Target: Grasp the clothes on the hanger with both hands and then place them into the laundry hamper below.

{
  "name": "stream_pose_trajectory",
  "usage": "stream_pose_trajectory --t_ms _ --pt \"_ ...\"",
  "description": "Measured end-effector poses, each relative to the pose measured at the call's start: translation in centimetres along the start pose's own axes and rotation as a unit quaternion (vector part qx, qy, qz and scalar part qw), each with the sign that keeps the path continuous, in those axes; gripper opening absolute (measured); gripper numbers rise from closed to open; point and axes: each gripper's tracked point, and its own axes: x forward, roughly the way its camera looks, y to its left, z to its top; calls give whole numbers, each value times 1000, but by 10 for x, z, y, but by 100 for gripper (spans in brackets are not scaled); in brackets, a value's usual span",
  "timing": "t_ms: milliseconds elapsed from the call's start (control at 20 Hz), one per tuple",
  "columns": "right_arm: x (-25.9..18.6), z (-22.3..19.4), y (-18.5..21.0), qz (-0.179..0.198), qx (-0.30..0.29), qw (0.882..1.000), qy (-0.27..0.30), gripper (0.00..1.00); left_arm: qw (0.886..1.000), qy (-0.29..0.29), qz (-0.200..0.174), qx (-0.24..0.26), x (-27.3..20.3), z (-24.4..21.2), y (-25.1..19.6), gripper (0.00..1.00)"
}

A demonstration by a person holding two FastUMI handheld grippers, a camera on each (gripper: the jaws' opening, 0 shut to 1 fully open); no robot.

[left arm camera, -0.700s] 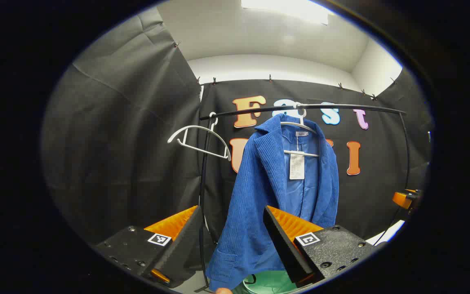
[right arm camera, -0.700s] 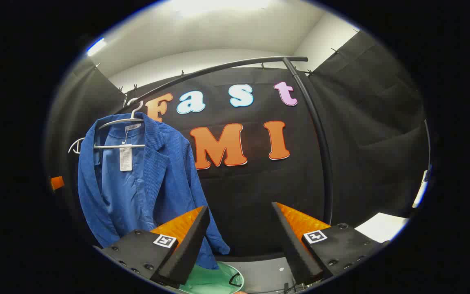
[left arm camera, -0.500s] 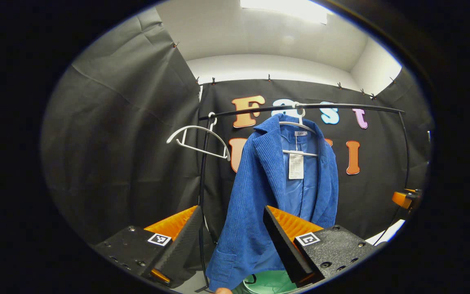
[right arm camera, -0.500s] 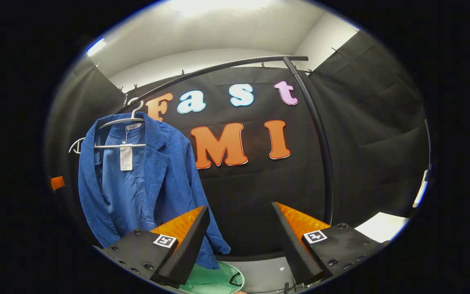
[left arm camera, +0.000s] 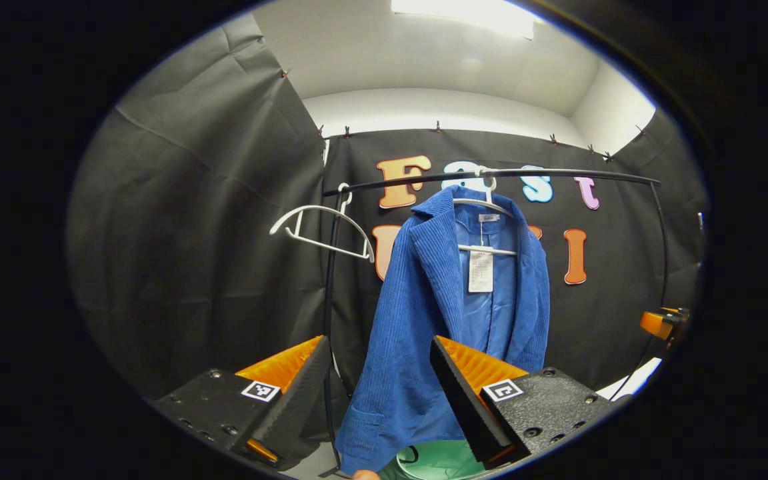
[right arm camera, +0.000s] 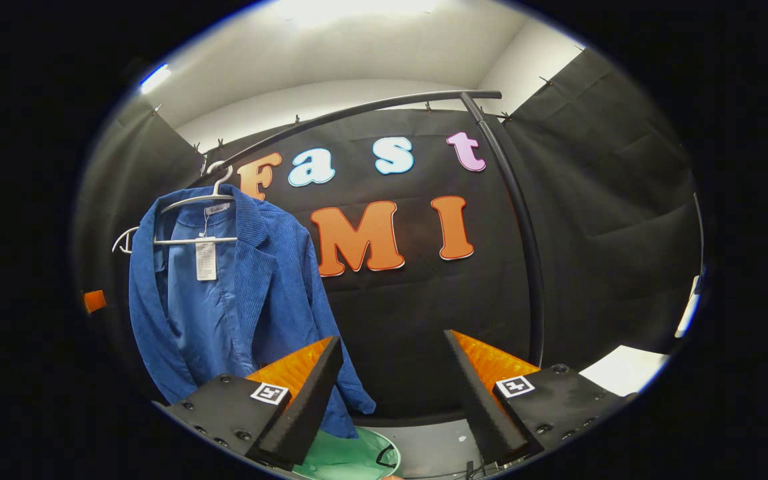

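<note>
A blue corduroy jacket (left arm camera: 424, 313) (right arm camera: 237, 307) hangs on a white hanger (left arm camera: 487, 207) (right arm camera: 191, 200) from the black rail (left arm camera: 557, 175) (right arm camera: 357, 110), a paper tag at its collar. Under it stands the green hamper (left arm camera: 437, 460) (right arm camera: 351, 457). My left gripper (left arm camera: 377, 347) is open and well short of the jacket, whose left front lies beyond the gap. My right gripper (right arm camera: 391, 343) is open too, with the jacket up and to the left of it. The right gripper also appears far off at the right edge (left arm camera: 661, 323) of the left gripper view.
An empty white hanger (left arm camera: 321, 227) hangs at the rail's left end, beside the rack's upright post (left arm camera: 327, 320). The rack's other post (right arm camera: 524, 247) runs down just right of the right gripper. A white surface (right arm camera: 624, 370) lies low at the right.
The left gripper view has drifted slightly, so the jacket sits a little further left. The right gripper view is almost unchanged. Both grippers stay open.
</note>
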Motion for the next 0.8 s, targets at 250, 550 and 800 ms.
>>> stream_pose_trajectory --t_ms 250,550,800 --pt "3 -6 8 7 1 1000 8 98 1000 4 -6 -5 2 -3 -4 93" --pt "11 -22 40 42 8 999 28 98 1000 12 -18 -13 12 -9 -16 93" --pt "19 -29 74 78 -1 996 35 97 999 19 -44 -18 30 -14 -40 93"
